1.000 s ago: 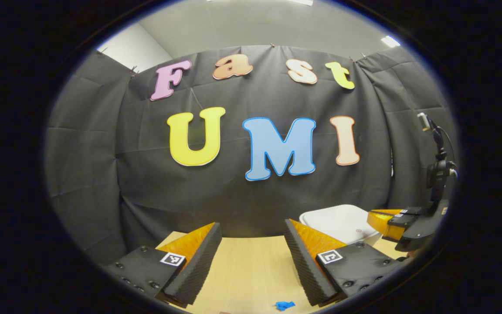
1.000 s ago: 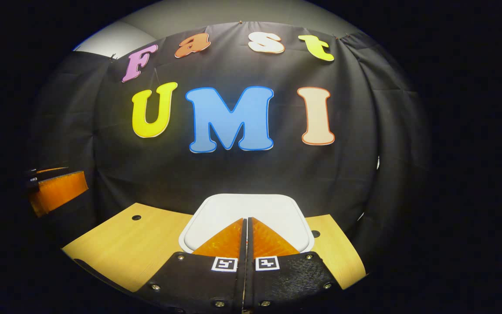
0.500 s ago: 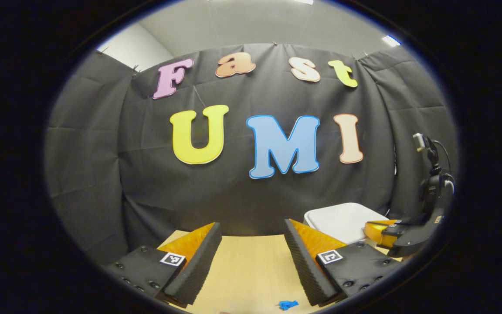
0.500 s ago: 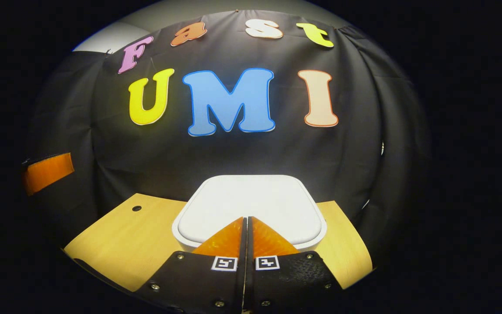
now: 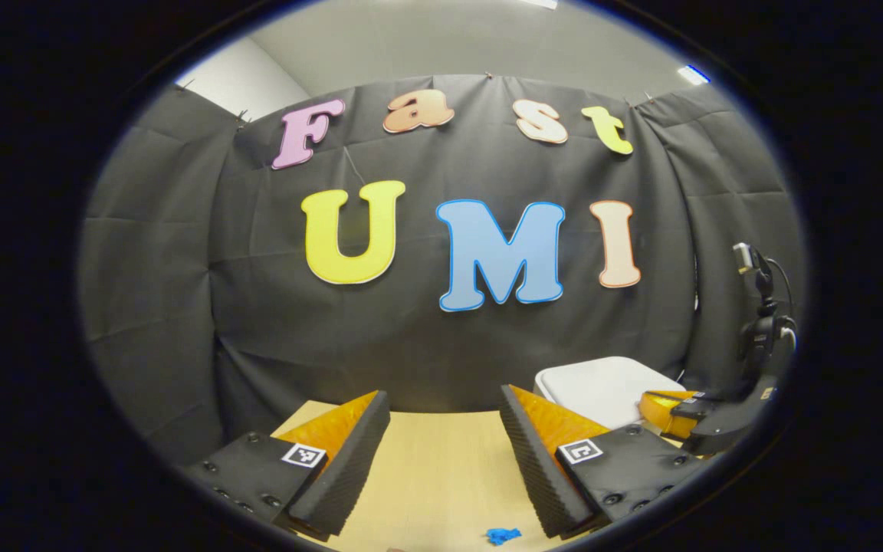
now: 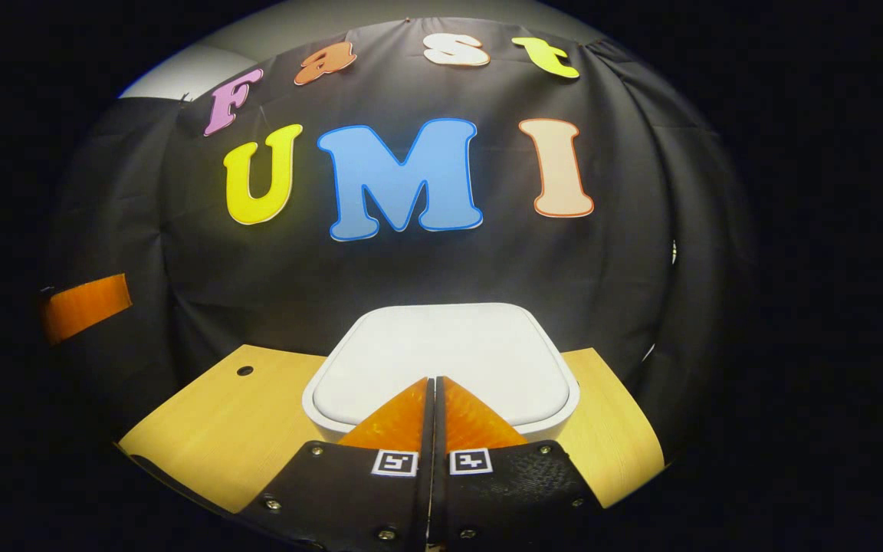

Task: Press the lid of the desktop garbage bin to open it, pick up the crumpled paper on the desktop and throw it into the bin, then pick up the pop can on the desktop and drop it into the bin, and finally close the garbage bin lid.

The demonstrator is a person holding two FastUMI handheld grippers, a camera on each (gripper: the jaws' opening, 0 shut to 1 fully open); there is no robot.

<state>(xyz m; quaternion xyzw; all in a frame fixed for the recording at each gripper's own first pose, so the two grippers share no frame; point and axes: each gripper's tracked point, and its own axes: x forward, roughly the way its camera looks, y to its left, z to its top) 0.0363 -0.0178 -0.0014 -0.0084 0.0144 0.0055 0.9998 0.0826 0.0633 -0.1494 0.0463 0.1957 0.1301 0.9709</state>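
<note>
White, rounded lid [image 6: 441, 356] lies under our closed right gripper [image 6: 434, 381]; left gripper [image 5: 441, 429] gapes above wood desk [image 5: 441, 475], blue scrap [image 5: 502, 535] below.

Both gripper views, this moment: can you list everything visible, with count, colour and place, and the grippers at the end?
Garbage bin: one, white, lid down, at the back of the table against the cloth wall.
Table: one, light wood, with two small dark holes near its back edge.
Blue scrap: one small piece on the table near the left gripper; too small to identify.
Cloth wall: black, behind the table.
Left gripper: jaws wide apart, empty, above the table.
Right gripper: jaws closed together, tips over the front of the bin lid; contact cannot be told.
</note>
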